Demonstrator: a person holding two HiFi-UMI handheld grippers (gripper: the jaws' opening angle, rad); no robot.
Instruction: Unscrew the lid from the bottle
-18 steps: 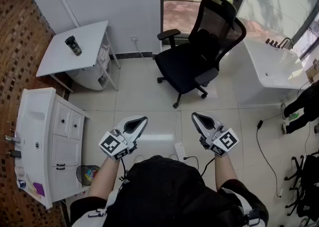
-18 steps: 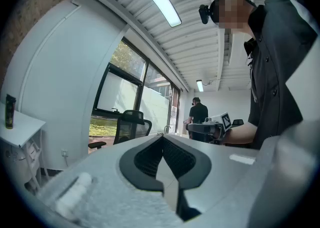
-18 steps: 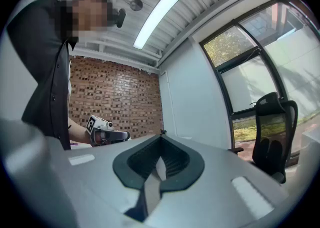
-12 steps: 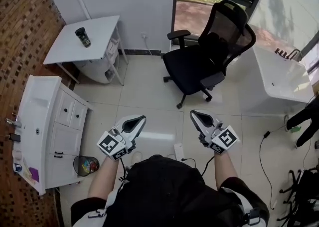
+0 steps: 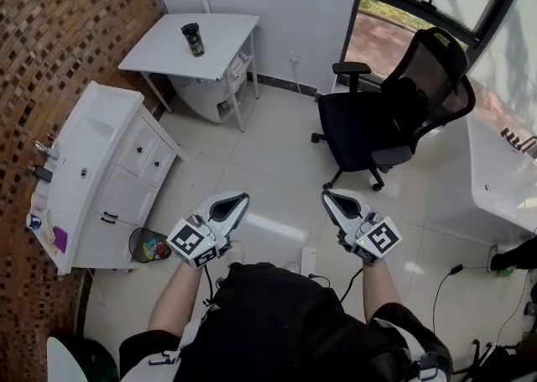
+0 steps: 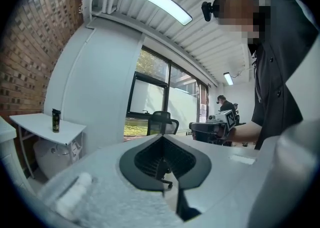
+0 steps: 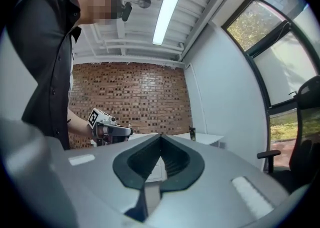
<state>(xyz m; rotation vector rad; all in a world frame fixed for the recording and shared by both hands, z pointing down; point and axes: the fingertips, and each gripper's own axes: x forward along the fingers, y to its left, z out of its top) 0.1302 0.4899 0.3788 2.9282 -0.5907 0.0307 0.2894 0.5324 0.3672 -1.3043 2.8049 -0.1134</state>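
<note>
Left claw (image 5: 238, 200) and right claw (image 5: 329, 196) both clenched, empty, side by side over floor (image 5: 268, 154); bottle (image 5: 192, 39) upright on far tabletop (image 5: 226, 44), well apart from both.

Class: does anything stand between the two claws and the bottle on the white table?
Nothing visible does. Open floor tiles lie between the shut left claw, right claw and the bottle; the sink cabinet stands left of that path, the office chair right.
</note>
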